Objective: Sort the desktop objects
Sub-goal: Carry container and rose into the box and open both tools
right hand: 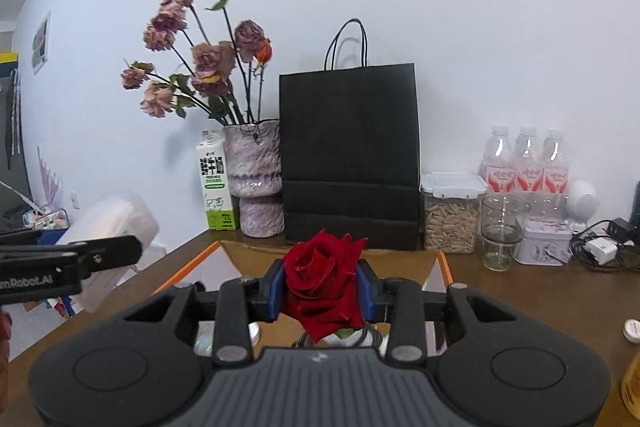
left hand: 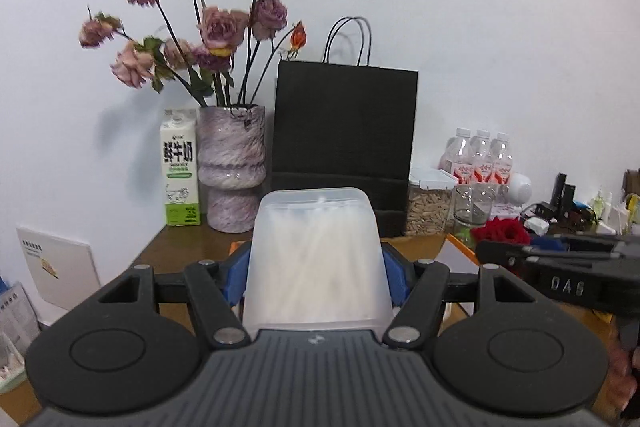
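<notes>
My left gripper (left hand: 318, 269) is shut on a translucent plastic box (left hand: 318, 259) of white sticks, held above the table's left end; the box also shows in the right wrist view (right hand: 116, 223). My right gripper (right hand: 322, 287) is shut on a red rose (right hand: 322, 279), held over an open cardboard box (right hand: 442, 263) with orange edges. The rose also shows in the left wrist view (left hand: 500, 231), to the right of the plastic box.
Along the wall stand a milk carton (right hand: 216, 183), a purple vase of dried roses (right hand: 254, 183), a black paper bag (right hand: 350, 163), a seed jar (right hand: 452, 215), a glass jar (right hand: 500, 233), pink bottles (right hand: 526, 163), a tin (right hand: 546, 241) and chargers (right hand: 600, 249).
</notes>
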A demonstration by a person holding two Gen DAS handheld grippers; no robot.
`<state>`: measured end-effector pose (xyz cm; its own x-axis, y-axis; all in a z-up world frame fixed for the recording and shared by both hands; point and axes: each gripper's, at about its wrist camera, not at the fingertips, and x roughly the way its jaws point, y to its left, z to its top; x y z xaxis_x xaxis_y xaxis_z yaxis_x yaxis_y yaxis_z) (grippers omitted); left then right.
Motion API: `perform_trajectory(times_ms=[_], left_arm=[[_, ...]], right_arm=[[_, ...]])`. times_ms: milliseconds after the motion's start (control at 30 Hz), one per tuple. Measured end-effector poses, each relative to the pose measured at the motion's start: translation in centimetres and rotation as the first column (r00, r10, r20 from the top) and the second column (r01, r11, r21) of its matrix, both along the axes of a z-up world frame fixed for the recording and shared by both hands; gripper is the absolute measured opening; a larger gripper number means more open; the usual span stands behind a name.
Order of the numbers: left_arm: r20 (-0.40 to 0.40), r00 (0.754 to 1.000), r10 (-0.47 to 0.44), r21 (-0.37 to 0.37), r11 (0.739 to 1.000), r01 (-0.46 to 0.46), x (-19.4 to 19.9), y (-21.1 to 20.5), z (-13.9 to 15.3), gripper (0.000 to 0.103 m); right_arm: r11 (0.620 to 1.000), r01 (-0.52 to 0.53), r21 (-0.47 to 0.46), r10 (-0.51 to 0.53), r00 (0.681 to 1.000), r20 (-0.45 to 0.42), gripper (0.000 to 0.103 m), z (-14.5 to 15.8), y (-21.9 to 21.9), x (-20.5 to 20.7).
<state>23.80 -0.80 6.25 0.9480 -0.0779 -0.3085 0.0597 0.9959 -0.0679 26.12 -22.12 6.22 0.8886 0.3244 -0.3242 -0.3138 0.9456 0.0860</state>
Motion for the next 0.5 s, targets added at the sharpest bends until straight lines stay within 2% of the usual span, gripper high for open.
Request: perform_trajectory(times_ms=[100, 300, 367, 467, 500], left_arm=[[-0.026, 1.000, 0.014, -0.026, 1.000, -0.015, 3.3, 0.1, -0.2, 0.067], [-0.128, 0.991, 0.038, -0.010, 0.999, -0.039, 9.5, -0.3, -1.5, 0.067], [-0.165, 0.986, 0.026, 0.003, 1.000, -0.026, 11.1, -0.5, -2.3, 0.067], [-0.210, 0.978, 0.004, -0.015, 1.000, -0.008, 12.7, -0.6, -3.9, 0.067], [-0.228, 0.974, 0.001, 0.004, 1.000, 0.000, 13.1, -0.8, -4.4, 0.067]], right_arm=[[1.000, 0.003, -0.007, -0.003, 1.000, -0.014, 0.035, -0.3, 0.6, 2.7], [1.000, 0.021, 0.002, -0.021, 0.996, -0.088, 0.035, -1.5, 1.6, 8.8], [0.999, 0.037, 0.001, -0.037, 0.992, -0.119, 0.035, -1.8, 1.8, 10.7], [0.999, 0.037, -0.012, -0.039, 0.986, -0.163, 0.035, -2.8, 2.0, 12.8], [0.999, 0.040, -0.017, -0.043, 0.984, -0.175, 0.035, -3.1, 2.0, 13.2]])
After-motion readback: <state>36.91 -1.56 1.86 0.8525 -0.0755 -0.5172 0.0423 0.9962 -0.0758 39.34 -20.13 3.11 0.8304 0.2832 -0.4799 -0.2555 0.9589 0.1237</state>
